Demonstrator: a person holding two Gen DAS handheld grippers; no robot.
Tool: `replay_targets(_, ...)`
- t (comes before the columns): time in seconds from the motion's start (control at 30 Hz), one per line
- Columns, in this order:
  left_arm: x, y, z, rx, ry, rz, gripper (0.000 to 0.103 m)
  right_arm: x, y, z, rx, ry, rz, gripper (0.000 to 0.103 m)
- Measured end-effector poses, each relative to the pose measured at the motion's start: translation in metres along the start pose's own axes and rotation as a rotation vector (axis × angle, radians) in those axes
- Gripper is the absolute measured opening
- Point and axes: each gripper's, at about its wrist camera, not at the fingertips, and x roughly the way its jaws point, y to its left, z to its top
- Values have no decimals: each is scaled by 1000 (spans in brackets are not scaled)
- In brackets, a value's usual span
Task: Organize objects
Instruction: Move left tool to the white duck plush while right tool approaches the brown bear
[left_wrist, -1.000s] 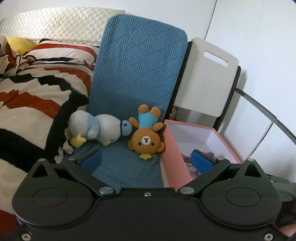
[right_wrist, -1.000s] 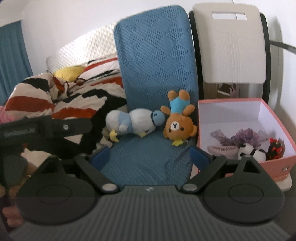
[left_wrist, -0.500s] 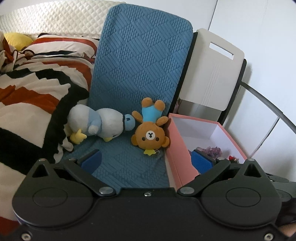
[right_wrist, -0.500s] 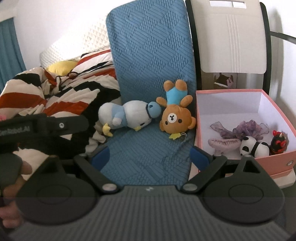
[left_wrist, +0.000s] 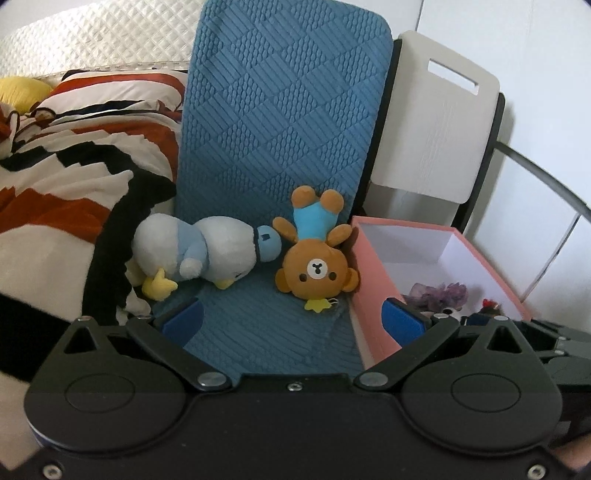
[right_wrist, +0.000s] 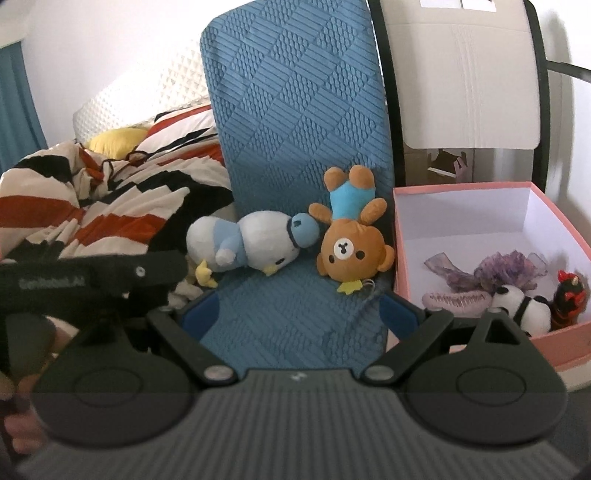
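Underneath everything lies a blue quilted mat (left_wrist: 280, 122), its upper half leaning up against a white wall (left_wrist: 535, 44) and its lower half flat as a seat. On that flat part, near the fold, a white-and-blue penguin plush (left_wrist: 199, 254) lies on its side toward the mat's left edge, its head touching a brown bear plush (left_wrist: 316, 267) that is upside down, feet against the upright part. The bear presses against the left wall of a pink box (left_wrist: 364, 266) just off the mat's right edge; inside, in the right wrist view, sit purple fabric (right_wrist: 506, 267), a pink hair claw (right_wrist: 458, 301), a small panda toy (right_wrist: 524, 308) and a red-and-black figure (right_wrist: 567, 295). A striped blanket (left_wrist: 62, 192) in red, black and cream is heaped along the mat's left edge, with a white quilted headboard (left_wrist: 103, 40) behind. A white folding chair back (left_wrist: 432, 125) stands behind the box.

The left gripper (left_wrist: 291, 319) and right gripper (right_wrist: 301, 312) both hang over the mat's near edge, jaws spread wide and empty.
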Motion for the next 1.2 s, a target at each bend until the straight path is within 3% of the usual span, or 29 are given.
replay_targets(0.37,36,29,30,53,-34,75,103,51,3,17,16,-6,-9,94)
replay_targets(0.43,46,30,32,92,-45,85,103,62,3,19,0,-8,-11,84)
replay_targets(0.53,61,32,35,146,-41,94,103,83,-1,23,-5,19,-26,79)
replay_targets(0.93,148,43,48,352,42,139,103,152,-18,48,-8,57,-101,72)
replay_targets(1.03,175,47,47,368,95,142,103,173,-17,53,-50,66,-116,64)
replay_targets(1.2,213,41,39,483,130,166,103,212,-18,54,-110,82,-159,63)
